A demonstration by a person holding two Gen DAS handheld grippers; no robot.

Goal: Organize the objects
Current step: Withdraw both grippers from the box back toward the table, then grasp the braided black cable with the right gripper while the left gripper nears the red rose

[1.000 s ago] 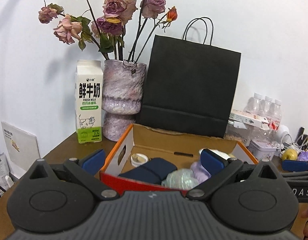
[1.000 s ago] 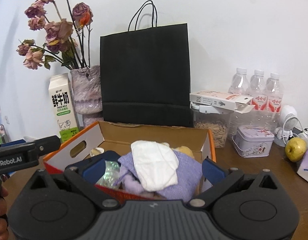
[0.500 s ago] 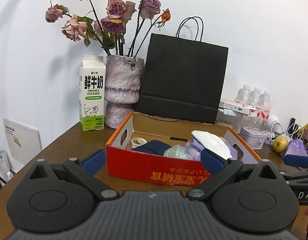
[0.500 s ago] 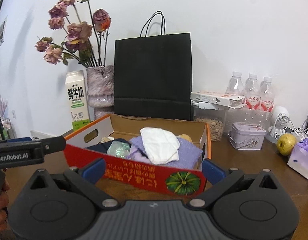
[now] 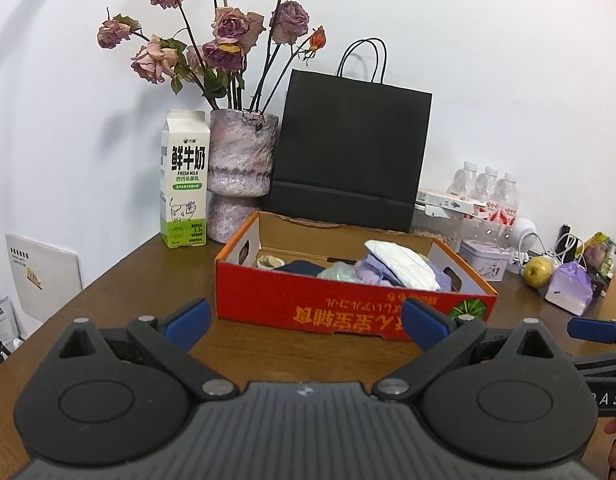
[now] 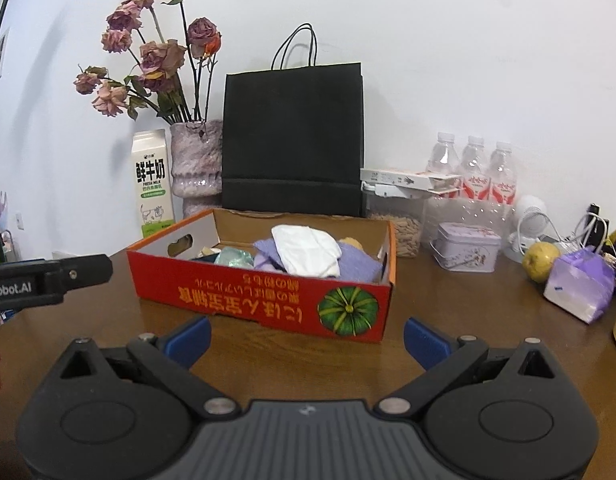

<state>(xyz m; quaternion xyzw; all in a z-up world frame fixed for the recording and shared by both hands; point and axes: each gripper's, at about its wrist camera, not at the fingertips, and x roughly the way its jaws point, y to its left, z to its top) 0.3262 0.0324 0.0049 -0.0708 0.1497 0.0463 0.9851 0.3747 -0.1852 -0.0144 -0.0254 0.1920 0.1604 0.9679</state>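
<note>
A red cardboard box stands on the brown table. In it lie a white cloth, purple cloth, a dark blue item, a crumpled clear wrapper and a small cup. My left gripper is open and empty, in front of the box and apart from it. My right gripper is open and empty, also in front of the box. The left gripper's body shows at the left edge of the right wrist view.
Behind the box stand a black paper bag, a vase of dried roses and a milk carton. To the right are water bottles, a lilac tin, a yellow fruit and a purple bag.
Both grippers have pulled back from over the box toward the table's front; the box now shows whole and farther away. Both stayed open and empty.
</note>
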